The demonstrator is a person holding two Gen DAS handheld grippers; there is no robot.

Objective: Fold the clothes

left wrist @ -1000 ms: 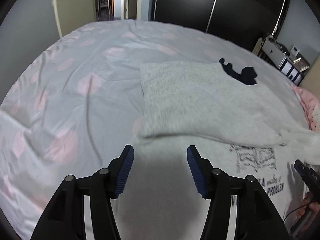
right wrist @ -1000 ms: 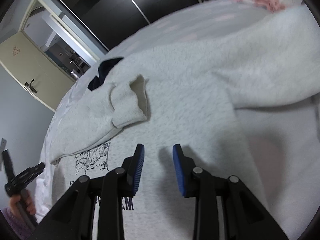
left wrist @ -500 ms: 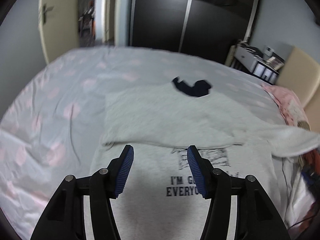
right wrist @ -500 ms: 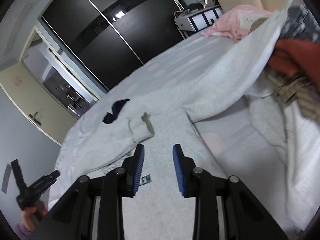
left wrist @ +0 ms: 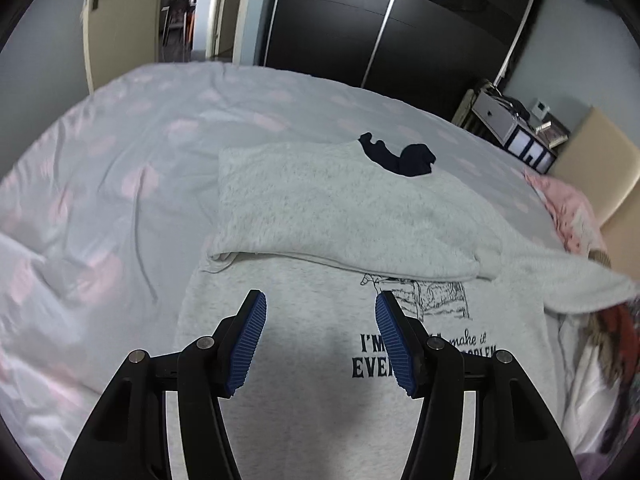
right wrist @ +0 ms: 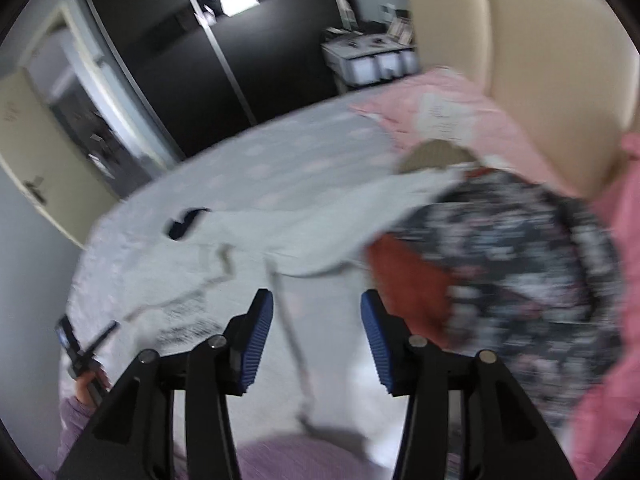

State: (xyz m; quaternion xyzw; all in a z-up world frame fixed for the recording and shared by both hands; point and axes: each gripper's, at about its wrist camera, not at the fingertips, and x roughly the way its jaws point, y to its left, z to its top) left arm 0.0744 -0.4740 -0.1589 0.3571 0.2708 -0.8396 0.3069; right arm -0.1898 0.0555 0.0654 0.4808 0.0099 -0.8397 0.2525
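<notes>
Both wrist views angled down, sharing the sweatshirt (left wrist: 320, 360) (right wrist: 248, 232) (right blurred)

Bed (left wrist: 132, 152): fills the middle; wardrobe (left wrist: 380, 28) behind it, door (left wrist: 96, 20) at far left.
Sweatshirt (left wrist: 320, 360): flat on the bed, top part folded down over its front.
Sock (left wrist: 400, 158): at the sweatshirt's far edge.
Clothes pile (right wrist: 520, 264): right of the sweatshirt.
Pillow (right wrist: 448, 120): behind the pile, against the headboard (right wrist: 520, 40).
</notes>
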